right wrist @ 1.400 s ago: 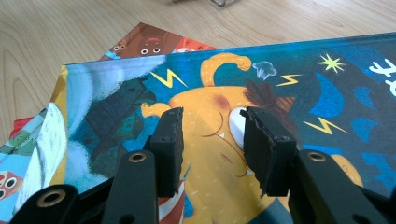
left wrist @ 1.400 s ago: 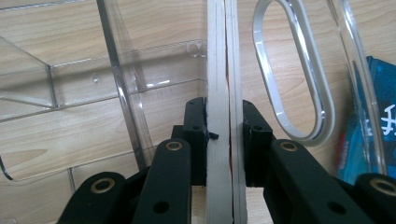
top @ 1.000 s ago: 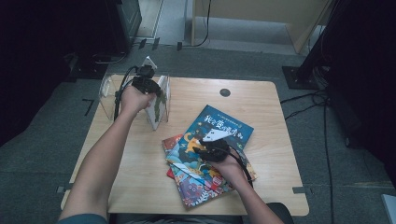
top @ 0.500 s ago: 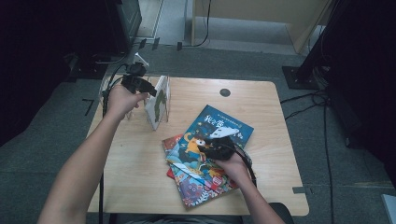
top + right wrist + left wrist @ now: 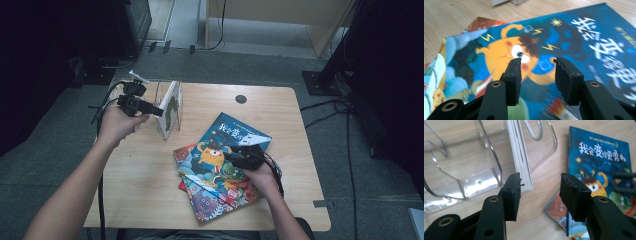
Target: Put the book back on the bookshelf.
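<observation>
At the table's left, the left gripper (image 5: 159,112), its jaws just opened and holding nothing, sits beside a white book (image 5: 169,107) standing upright in a clear acrylic rack (image 5: 469,170) near the wooden table (image 5: 140,190) edge. Toward the right, a blue picture book (image 5: 227,150) tops a loose stack, with a red-covered book (image 5: 555,210) showing beneath. The right gripper (image 5: 231,156) hovers over that blue cover, jaws partly apart and empty.

A wooden table (image 5: 150,200) stands on grey floor (image 5: 380,200). Beyond it are a pale cabinet (image 5: 280,20), dark stands (image 5: 340,65) and cables (image 5: 350,150). The edges lie in shadow.
</observation>
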`<state>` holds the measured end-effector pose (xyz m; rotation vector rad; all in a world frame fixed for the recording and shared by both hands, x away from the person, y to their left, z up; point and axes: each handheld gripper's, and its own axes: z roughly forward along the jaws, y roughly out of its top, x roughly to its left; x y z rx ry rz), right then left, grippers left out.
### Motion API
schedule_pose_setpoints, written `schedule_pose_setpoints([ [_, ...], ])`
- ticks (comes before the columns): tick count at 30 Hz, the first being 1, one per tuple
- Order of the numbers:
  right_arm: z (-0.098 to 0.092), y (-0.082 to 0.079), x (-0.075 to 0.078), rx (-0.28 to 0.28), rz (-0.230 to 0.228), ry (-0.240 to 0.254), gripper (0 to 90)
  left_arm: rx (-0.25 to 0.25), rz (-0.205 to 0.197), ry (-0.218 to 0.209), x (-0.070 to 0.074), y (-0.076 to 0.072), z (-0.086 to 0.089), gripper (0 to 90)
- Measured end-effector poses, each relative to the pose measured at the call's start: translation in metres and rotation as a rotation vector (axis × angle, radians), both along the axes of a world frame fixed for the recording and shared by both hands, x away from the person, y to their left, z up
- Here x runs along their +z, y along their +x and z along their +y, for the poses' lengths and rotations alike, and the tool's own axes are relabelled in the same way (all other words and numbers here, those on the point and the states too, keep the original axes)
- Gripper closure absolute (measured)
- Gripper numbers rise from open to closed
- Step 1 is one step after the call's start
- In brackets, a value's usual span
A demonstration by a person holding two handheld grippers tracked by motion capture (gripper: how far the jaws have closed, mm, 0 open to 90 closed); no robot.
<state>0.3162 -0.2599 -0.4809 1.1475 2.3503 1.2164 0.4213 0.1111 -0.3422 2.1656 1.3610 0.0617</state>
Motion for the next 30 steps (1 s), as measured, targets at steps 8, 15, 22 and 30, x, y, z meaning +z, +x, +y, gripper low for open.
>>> schedule_pose_setpoints([
  [8,-0.034,-0.003,0.000,-0.069,0.015,0.015,58.0,-0.033,0.004,-0.066,-0.029,-0.028,0.010,49.8],
  [15,-0.053,-0.004,-0.005,-0.126,0.030,0.019,59.1,-0.088,-0.002,-0.060,-0.056,-0.044,0.000,50.4],
  [22,-0.066,-0.009,-0.008,-0.166,0.038,0.007,62.1,-0.125,0.012,-0.080,-0.083,-0.052,-0.009,60.4],
  [30,-0.088,-0.018,-0.011,-0.240,0.042,0.007,74.4,-0.205,0.005,-0.085,-0.114,-0.063,-0.026,80.1],
])
